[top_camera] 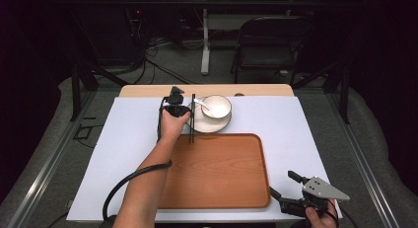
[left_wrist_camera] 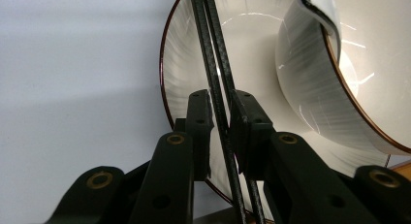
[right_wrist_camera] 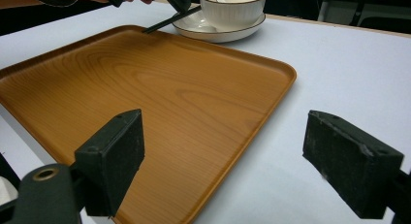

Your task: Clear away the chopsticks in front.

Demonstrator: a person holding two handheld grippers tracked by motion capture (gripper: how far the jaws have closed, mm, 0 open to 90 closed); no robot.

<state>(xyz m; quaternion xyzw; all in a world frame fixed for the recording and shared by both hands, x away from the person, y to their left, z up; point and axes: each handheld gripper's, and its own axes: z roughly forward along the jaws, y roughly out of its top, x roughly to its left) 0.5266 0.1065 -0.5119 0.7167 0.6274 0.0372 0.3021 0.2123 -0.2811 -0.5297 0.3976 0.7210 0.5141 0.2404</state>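
Chopsticks gripped beside the dishes at the worktop's far edge.

A white-covered rectangular worktop (top_camera: 123,154) carries a large brown wooden tray (top_camera: 217,173) at its near edge, with a white round plate (top_camera: 217,124) and white brown-rimmed bowl (top_camera: 217,107) near the far edge. The left hand-held gripper (left_wrist_camera: 220,122) is clamped on a pair of thin black chopsticks (left_wrist_camera: 213,69) over the plate's left rim. The right hand-held gripper (right_wrist_camera: 223,156) hangs at the near right corner, jaws wide apart.

Both grippers are matt black. The left gripper (left_wrist_camera: 220,136) has angular jaws with brass-ringed pivots and small screw holes; a black cable loops off it. The right gripper (top_camera: 286,186) carries a grey three-cornered plate. The forearms are bare.
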